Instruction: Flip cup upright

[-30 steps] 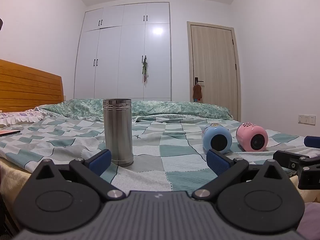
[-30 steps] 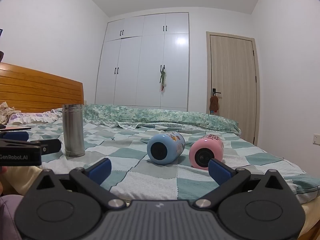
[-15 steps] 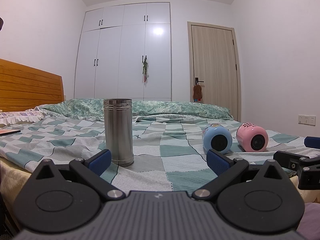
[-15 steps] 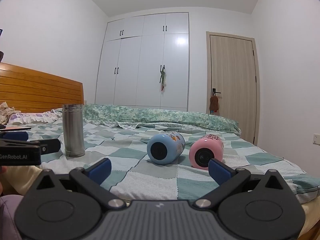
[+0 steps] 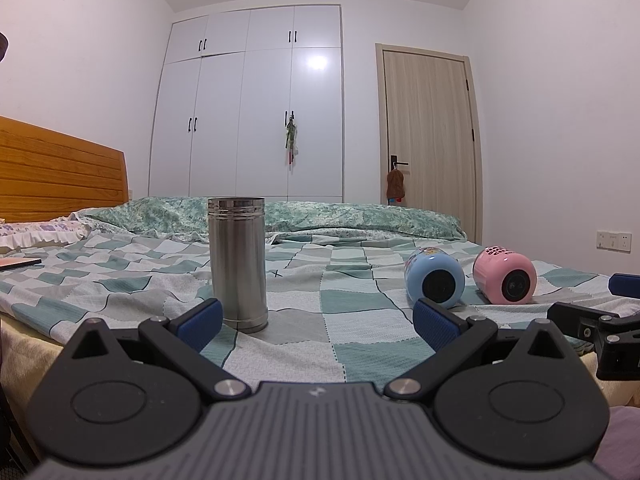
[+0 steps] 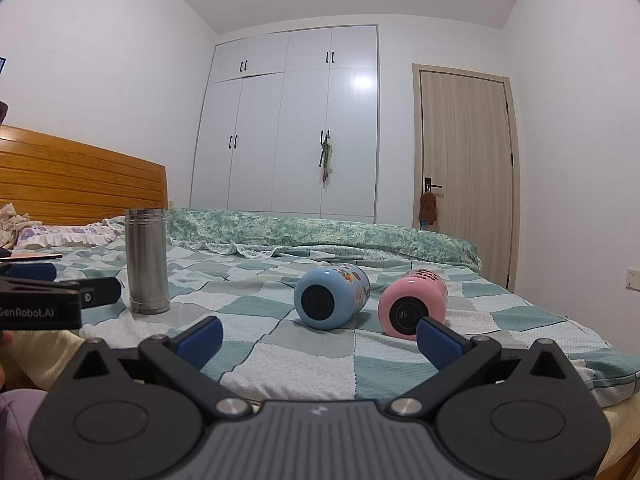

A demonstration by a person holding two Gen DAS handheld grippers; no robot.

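A steel cup [image 5: 237,258] stands upright on the checked bedspread [image 5: 352,300]; it also shows in the right wrist view [image 6: 146,261]. A blue cup [image 6: 330,296] and a pink cup [image 6: 412,304] lie on their sides, bases towards me; both show in the left wrist view, blue [image 5: 434,282] and pink [image 5: 505,275]. My left gripper [image 5: 316,322] is open and empty, just short of the steel cup. My right gripper [image 6: 318,338] is open and empty, in front of the two lying cups.
A wooden headboard [image 6: 80,184] is at the left, a folded green quilt [image 6: 320,232] along the far side. A flat pink object [image 5: 18,264] lies at the left. The bed's front edge [image 6: 420,396] is just under my grippers. A wardrobe and door stand behind.
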